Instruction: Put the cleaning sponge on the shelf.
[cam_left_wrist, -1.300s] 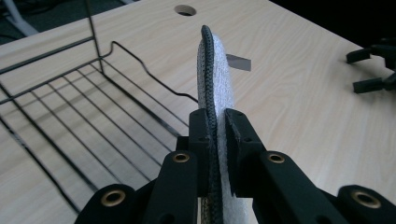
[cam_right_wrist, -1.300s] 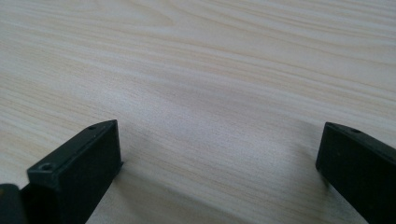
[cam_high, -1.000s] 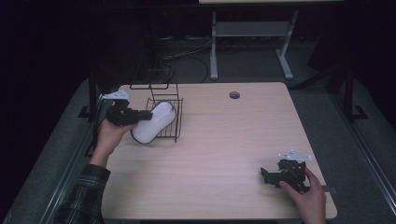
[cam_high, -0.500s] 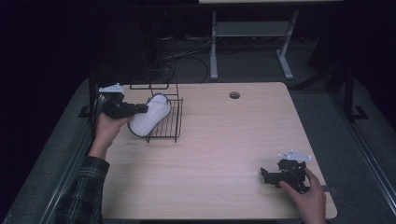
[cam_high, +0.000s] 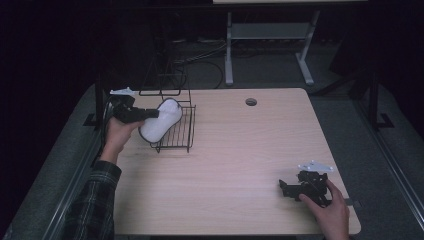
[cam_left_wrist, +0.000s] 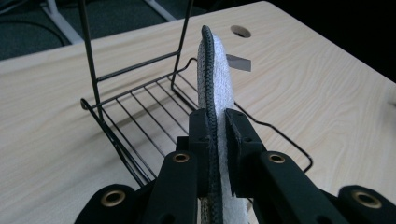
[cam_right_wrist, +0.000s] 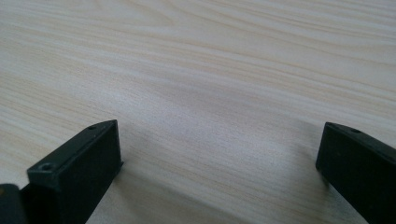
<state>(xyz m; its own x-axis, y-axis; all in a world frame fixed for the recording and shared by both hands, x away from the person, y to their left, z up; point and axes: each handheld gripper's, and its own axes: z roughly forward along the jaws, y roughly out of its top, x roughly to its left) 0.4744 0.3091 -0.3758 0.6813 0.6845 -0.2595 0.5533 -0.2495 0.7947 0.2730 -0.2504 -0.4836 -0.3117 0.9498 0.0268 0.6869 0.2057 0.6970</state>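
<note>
- Left gripper (cam_high: 150, 114), at the upper left of the high view, is clamping its nearly closed jaws on the dark-trimmed edge of a white oven mitt (cam_left_wrist: 215, 79).
- Compared with a second ago, it is carrying the mitt up-frame, deeper over the black wire rack (cam_high: 176, 131), so placement looks close.
- Right gripper (cam_high: 285, 188) is resting wide open and empty on the wooden table (cam_high: 250, 150), lower right.
</note>
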